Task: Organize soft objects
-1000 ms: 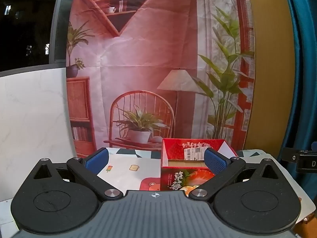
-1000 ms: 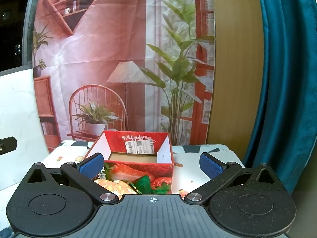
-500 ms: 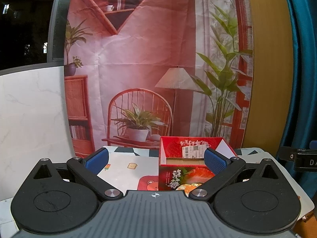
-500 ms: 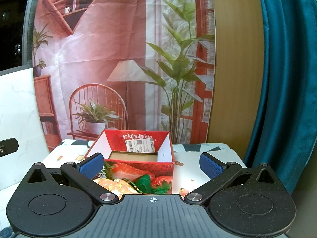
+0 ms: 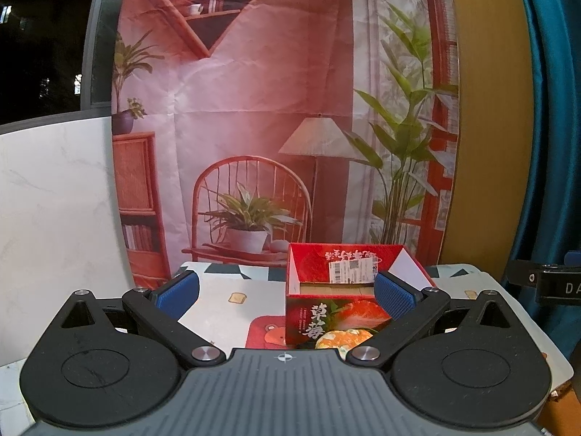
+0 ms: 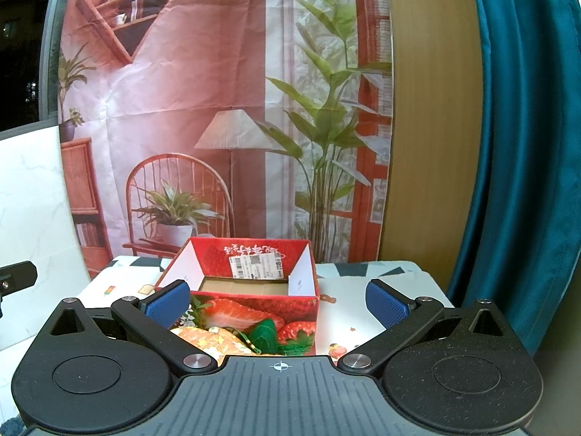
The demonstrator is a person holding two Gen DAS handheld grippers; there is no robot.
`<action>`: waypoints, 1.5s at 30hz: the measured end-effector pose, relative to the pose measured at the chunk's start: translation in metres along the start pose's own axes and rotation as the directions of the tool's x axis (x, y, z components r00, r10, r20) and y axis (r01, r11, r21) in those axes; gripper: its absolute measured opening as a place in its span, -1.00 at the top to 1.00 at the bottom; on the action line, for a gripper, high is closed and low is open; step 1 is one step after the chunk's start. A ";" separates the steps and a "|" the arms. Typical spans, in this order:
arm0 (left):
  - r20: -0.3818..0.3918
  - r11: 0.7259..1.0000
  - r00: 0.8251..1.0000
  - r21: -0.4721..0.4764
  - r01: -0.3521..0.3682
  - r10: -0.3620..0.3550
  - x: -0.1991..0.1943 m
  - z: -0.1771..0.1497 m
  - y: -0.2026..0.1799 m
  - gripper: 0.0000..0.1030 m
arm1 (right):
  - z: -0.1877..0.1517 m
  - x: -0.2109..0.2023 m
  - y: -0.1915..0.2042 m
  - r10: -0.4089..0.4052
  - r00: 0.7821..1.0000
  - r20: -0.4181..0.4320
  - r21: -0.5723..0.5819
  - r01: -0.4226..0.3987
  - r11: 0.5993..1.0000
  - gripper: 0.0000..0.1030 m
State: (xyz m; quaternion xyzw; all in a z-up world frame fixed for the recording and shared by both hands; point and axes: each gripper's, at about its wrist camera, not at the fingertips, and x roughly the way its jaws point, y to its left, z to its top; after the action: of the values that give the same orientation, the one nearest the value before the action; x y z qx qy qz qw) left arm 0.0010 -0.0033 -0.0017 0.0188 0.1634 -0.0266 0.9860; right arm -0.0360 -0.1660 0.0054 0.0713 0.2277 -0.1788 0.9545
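Note:
An open red strawberry-print box (image 5: 337,314) stands on the patterned tablecloth (image 5: 232,290); it also shows in the right wrist view (image 6: 254,276). In front of it lie soft objects: an orange patterned one (image 6: 214,339) and a green one (image 6: 267,336), the orange one seen too in the left wrist view (image 5: 341,339). My left gripper (image 5: 285,292) is open and empty, raised before the box. My right gripper (image 6: 277,299) is open and empty, also raised in front of the box.
A printed room backdrop (image 5: 276,127) hangs behind the table. A white marble panel (image 5: 54,200) stands at the left and a teal curtain (image 6: 523,181) at the right. The other gripper's black body (image 5: 544,285) shows at the right edge.
Both views have shifted slightly; the box sits a little lower and nearer. Both grippers stay open and empty.

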 end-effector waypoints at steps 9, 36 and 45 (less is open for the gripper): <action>-0.010 1.000 1.000 -0.005 0.003 -0.003 0.000 -0.002 0.001 -1.00 | 0.001 0.000 0.000 0.002 1.000 -0.002 0.000 -0.002 1.000 -0.99; -0.018 1.000 1.000 -0.007 0.004 -0.004 0.000 -0.003 0.001 -1.00 | 0.003 0.001 0.000 0.002 1.000 -0.005 0.002 -0.002 1.000 -0.99; -0.020 1.000 1.000 -0.007 0.006 -0.006 0.001 -0.006 0.000 -1.00 | 0.004 0.001 0.000 0.003 1.000 -0.007 0.005 -0.003 1.000 -0.99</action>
State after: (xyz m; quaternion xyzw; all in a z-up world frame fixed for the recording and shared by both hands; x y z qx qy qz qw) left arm 0.0000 -0.0027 -0.0075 0.0150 0.1733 -0.0287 0.9843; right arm -0.0334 -0.1670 0.0085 0.0746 0.2307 -0.1778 0.9537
